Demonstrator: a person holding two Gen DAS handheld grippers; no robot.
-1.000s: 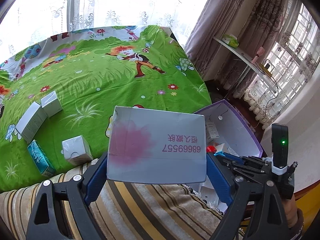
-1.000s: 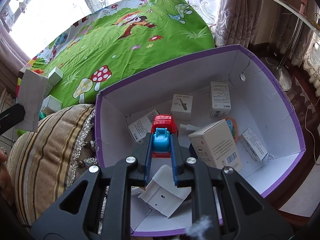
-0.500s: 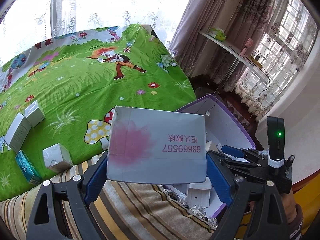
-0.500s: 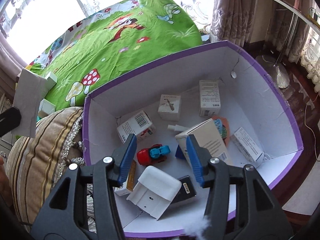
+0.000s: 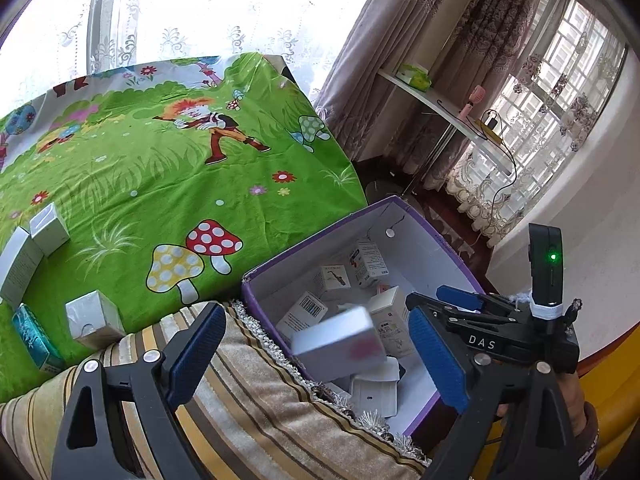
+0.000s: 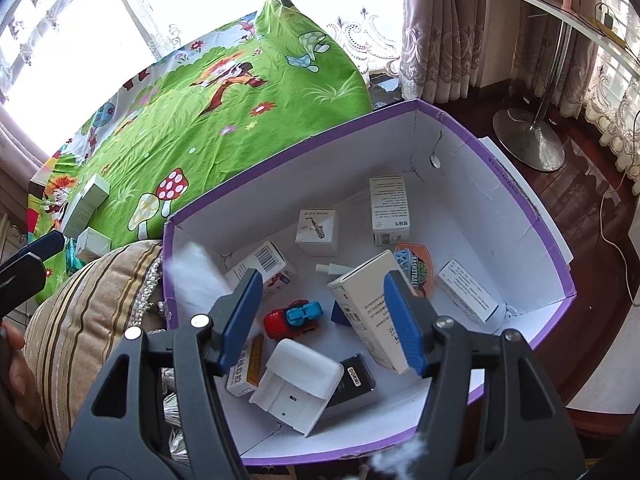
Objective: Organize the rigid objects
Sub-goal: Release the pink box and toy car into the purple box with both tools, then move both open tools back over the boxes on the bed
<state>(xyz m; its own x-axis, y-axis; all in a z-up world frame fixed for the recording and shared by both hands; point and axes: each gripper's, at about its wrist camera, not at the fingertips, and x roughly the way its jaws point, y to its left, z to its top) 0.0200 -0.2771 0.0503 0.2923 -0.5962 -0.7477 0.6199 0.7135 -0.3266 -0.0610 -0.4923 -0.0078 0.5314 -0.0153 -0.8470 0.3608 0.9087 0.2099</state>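
Note:
A purple-rimmed white box (image 6: 520,196) (image 5: 424,228) holds several small cartons, a red and blue toy car (image 6: 294,317) and a white plastic case (image 6: 298,384). My left gripper (image 5: 316,356) is open; a grey carton with a pink stain (image 5: 340,344) is blurred in mid-air below it, over the box's near edge, and shows as a blur in the right wrist view (image 6: 196,280). My right gripper (image 6: 322,322) is open above the box, over the toy car.
Several white cartons (image 5: 94,318) and a teal one (image 5: 34,338) lie on the green cartoon bedspread (image 5: 160,168). A striped cushion (image 5: 256,412) lies beside the box. A shelf (image 5: 444,116) and curtains stand to the right.
My left gripper opened and the stained carton dropped toward the box. My right gripper opened, let the toy car fall into the box, and widened further.

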